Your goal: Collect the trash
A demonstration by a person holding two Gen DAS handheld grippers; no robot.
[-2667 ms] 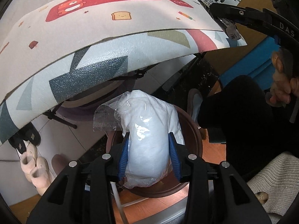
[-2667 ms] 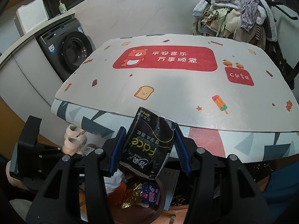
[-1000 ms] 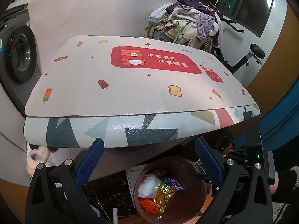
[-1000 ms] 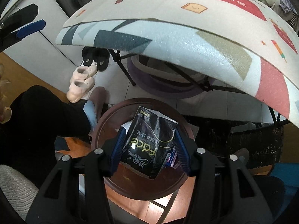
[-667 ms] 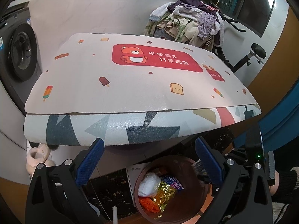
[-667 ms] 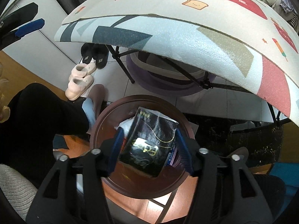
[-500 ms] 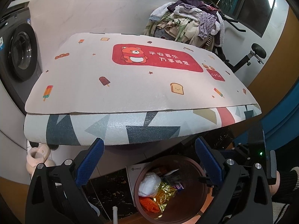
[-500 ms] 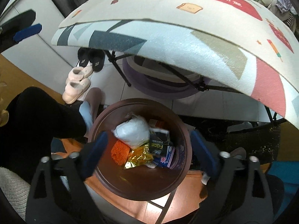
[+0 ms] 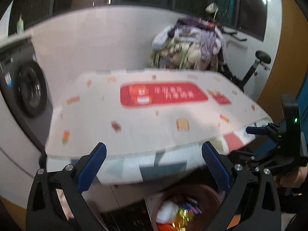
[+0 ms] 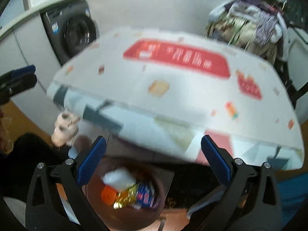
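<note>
Nearest the right wrist camera, the right gripper (image 10: 153, 160) has its jaws spread as wide as they go, with nothing between the blue pads. Just below it sits the round brown bin (image 10: 156, 209), holding the trash (image 10: 127, 189): a white wad, an orange piece, a gold wrapper and a blue packet, all blurred. The left gripper (image 9: 154, 165) also has its jaws wide apart and empty, and the same bin (image 9: 204, 190) shows low between its fingers. Beyond both grippers lies the worktop (image 9: 146, 119) under a printed mat with 1 red banner. To the left stands a washing machine (image 10: 77, 32); behind the worktop is a heap of clothes (image 9: 190, 46), with an exercise bike (image 9: 256, 65) beside it.
</note>
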